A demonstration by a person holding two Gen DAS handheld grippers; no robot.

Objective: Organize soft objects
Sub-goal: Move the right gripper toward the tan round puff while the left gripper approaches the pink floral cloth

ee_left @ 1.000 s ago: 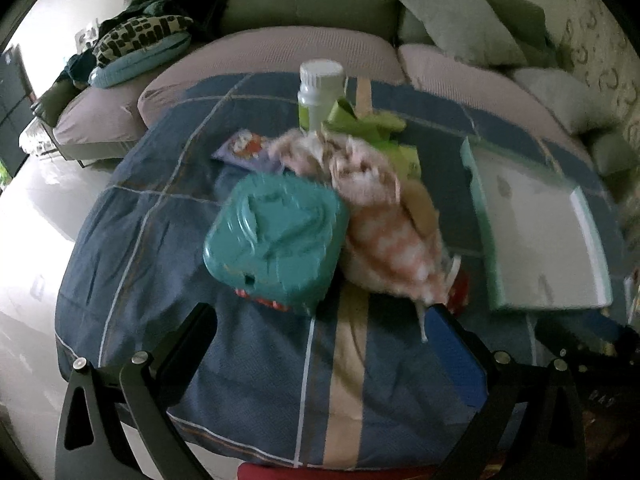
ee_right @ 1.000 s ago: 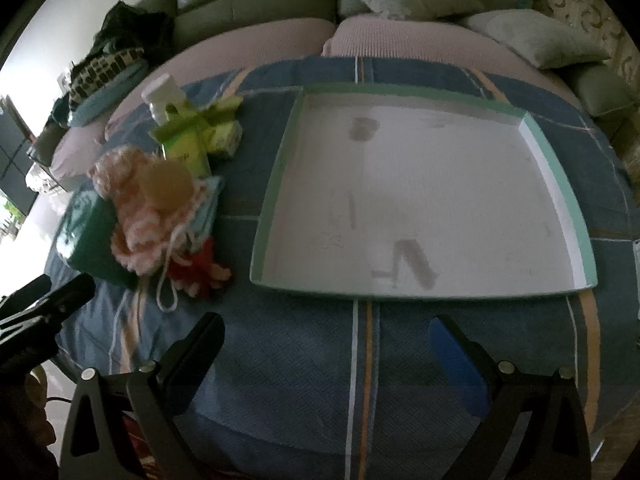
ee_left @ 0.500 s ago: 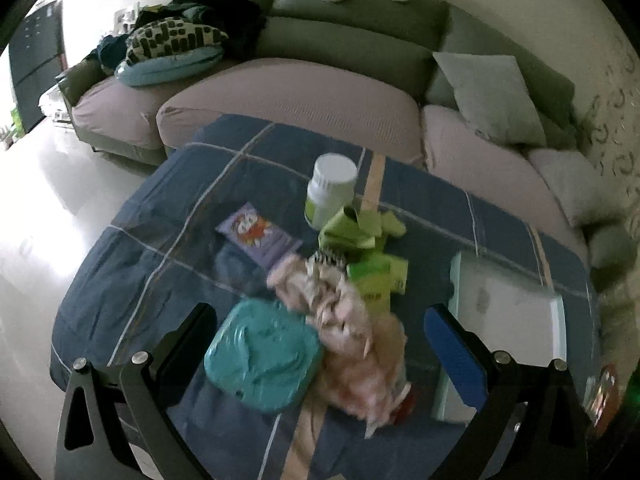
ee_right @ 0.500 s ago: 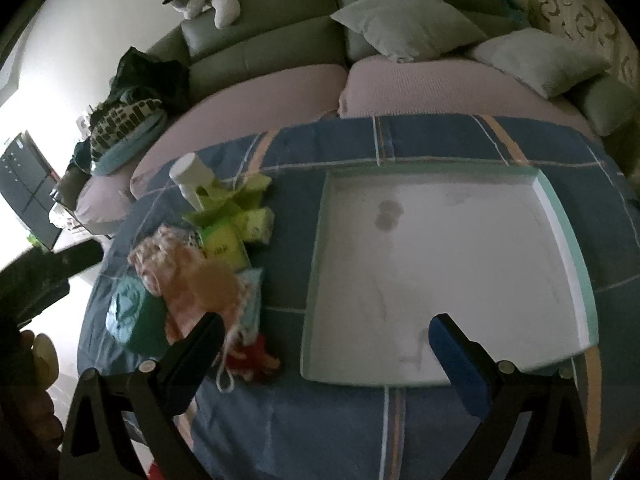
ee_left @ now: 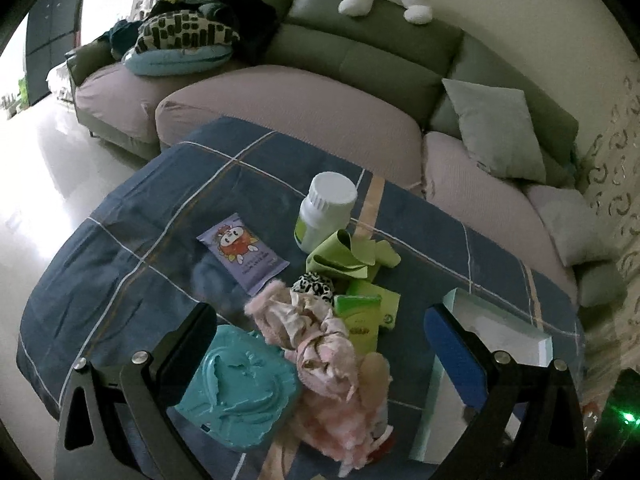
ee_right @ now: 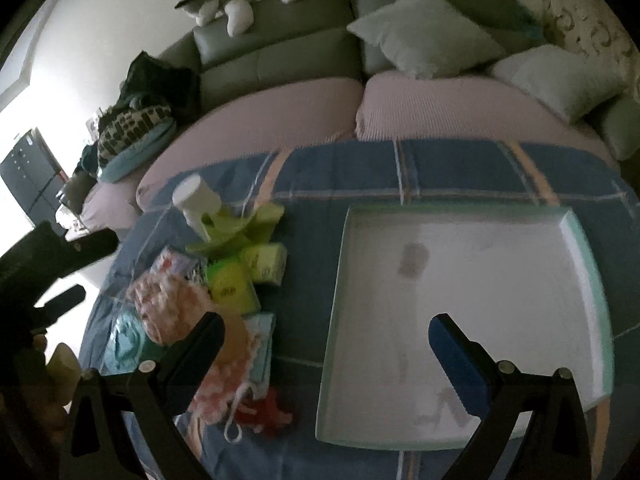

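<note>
Both my tools, left tool [ee_left: 316, 344] and right tool [ee_right: 326, 344], hang spread and empty. Nearest, at six o'clock, lies the pink knitted toy [ee_left: 332, 368] beside the teal case [ee_left: 240, 396]: light, floppy, best pinched mid-body. Farther, at four o'clock, waits the tray [ee_right: 460, 280].

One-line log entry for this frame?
left gripper: open, empty | right gripper: open, empty | tray: empty | pink knit: on table

Each black gripper [ee_left: 316, 344] [ee_right: 326, 344] has silver screws and one blue finger pad.
</note>
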